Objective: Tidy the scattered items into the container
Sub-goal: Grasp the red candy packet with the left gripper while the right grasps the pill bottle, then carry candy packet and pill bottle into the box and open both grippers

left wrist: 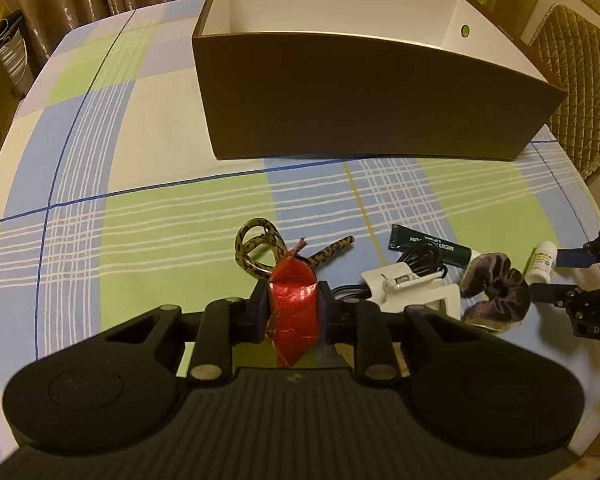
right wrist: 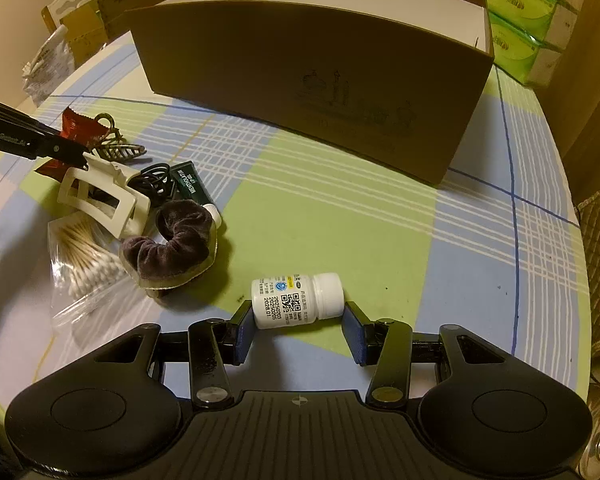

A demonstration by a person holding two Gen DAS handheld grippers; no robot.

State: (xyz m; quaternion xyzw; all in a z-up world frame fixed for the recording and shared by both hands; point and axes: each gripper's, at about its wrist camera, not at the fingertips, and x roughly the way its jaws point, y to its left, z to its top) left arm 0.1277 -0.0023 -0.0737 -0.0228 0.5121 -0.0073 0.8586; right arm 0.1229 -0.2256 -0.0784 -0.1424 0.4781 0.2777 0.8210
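Now, the pick-up step is in hand on both sides, and nothing shows inside the box from either wrist camera.

Landmark: the brown box (left wrist: 372, 92), open-topped with white inner walls, stands on the checked tablecloth (left wrist: 140, 216); every place below is told from it.

Left gripper: your left gripper (left wrist: 293, 314) is pinching a red foil packet (left wrist: 294, 312), its pads pressed on both sides so the foil stands crumpled between them, well short of the box's near wall.

Right gripper: your right gripper (right wrist: 298, 330) stands spread around a white pill bottle (right wrist: 298, 300) lying on its side. The left pad looks to touch the bottle's base; the cap end seems just clear of the right pad, so I judge it not yet gripped.

Remaining items: a leopard-print hair clip (left wrist: 260, 250), a white claw clip (right wrist: 100, 196), a black claw clip (right wrist: 156, 182), a dark green tube (right wrist: 190, 186), a purple scrunchie (right wrist: 172, 244) and a bag of cotton swabs (right wrist: 84, 264) all lie in a cluster in front of the box, toward its left end as the right camera sees it.

Next move, left: lift the packet above the near rim, carry it over the opening, then release.

Next move, right: close on the bottle end to end before lifting; it is round and may roll if only one pad pushes it.
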